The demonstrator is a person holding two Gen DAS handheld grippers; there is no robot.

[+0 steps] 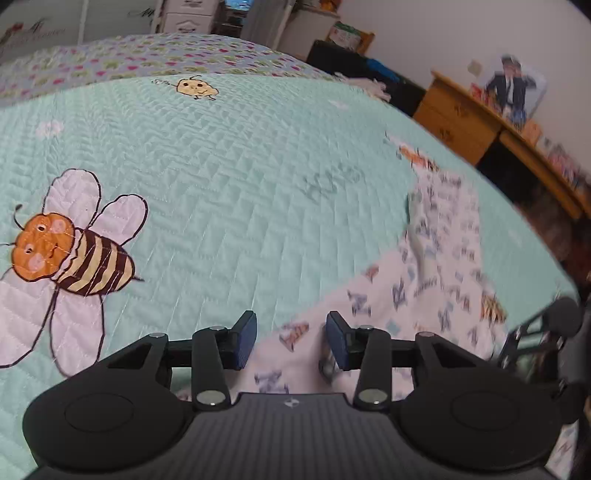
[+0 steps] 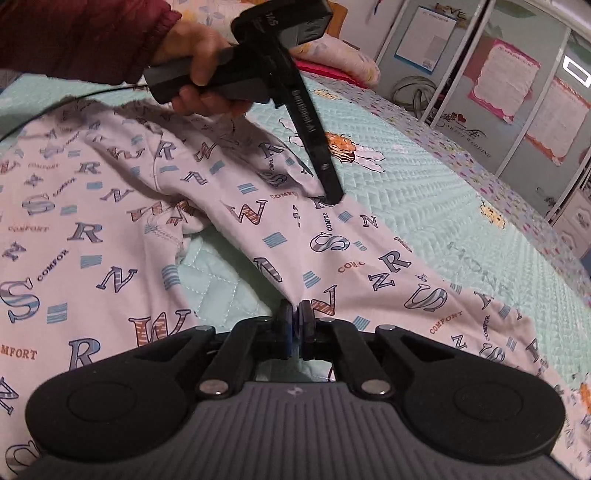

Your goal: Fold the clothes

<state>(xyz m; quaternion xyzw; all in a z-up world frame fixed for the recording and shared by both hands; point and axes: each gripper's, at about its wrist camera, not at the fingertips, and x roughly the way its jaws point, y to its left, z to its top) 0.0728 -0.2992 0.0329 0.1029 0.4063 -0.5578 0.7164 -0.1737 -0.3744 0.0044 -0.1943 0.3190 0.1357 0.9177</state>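
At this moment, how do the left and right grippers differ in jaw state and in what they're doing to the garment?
The left gripper has its jaws apart with the letter-print garment beneath them, nothing pinched; the right gripper is shut on a fold of that garment. In the right wrist view the left gripper's tip reaches the cloth further up, while the right grips nearer its edge. Both point down at the quilted bedspread.

Mint quilted bed (image 1: 240,184), wooden desk (image 1: 461,125), white wall (image 1: 443,29).

Garment (image 2: 110,206) printed "COMFORT", letters R, S, W, N.
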